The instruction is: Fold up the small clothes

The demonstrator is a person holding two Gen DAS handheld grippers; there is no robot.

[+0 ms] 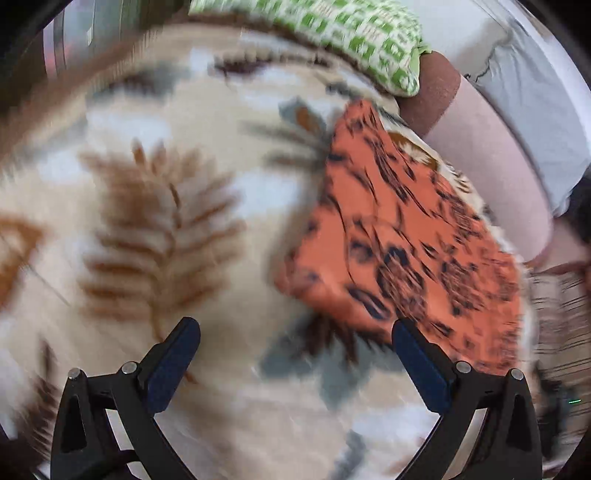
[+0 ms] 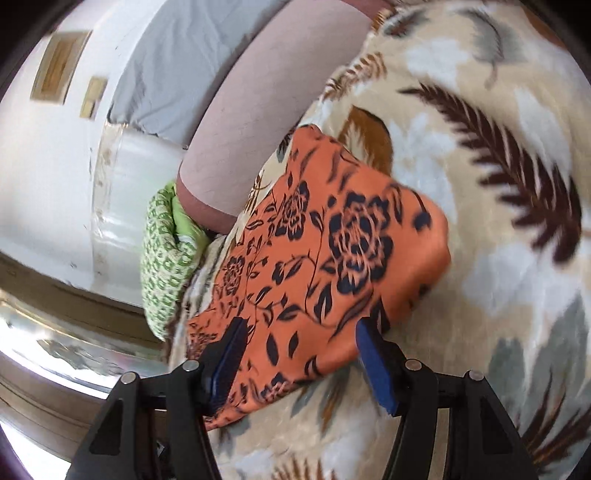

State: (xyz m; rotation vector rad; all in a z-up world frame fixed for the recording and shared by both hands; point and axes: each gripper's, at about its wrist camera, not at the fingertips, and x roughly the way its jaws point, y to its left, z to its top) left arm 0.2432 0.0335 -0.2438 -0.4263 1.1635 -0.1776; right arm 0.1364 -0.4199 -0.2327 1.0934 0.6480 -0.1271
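An orange cloth with a dark floral print [image 2: 325, 240] lies folded into a compact rectangle on the cream leaf-pattern blanket [image 2: 498, 258]. My right gripper [image 2: 302, 326] straddles the cloth's near edge with its blue pads set wide; the cloth lies between them and the pads do not visibly press on it. In the blurred left wrist view the same cloth [image 1: 406, 240] sits to the right and ahead. My left gripper [image 1: 295, 326] hangs open over bare blanket [image 1: 166, 184]; only its right finger overlaps the cloth's near corner.
A green-and-white patterned pillow [image 1: 351, 33] [image 2: 166, 258] lies at the blanket's edge beyond the cloth. A pinkish padded bed edge [image 1: 487, 155] [image 2: 266, 110] and a grey sheet [image 2: 184, 66] border that side. White wall and floor lie past them.
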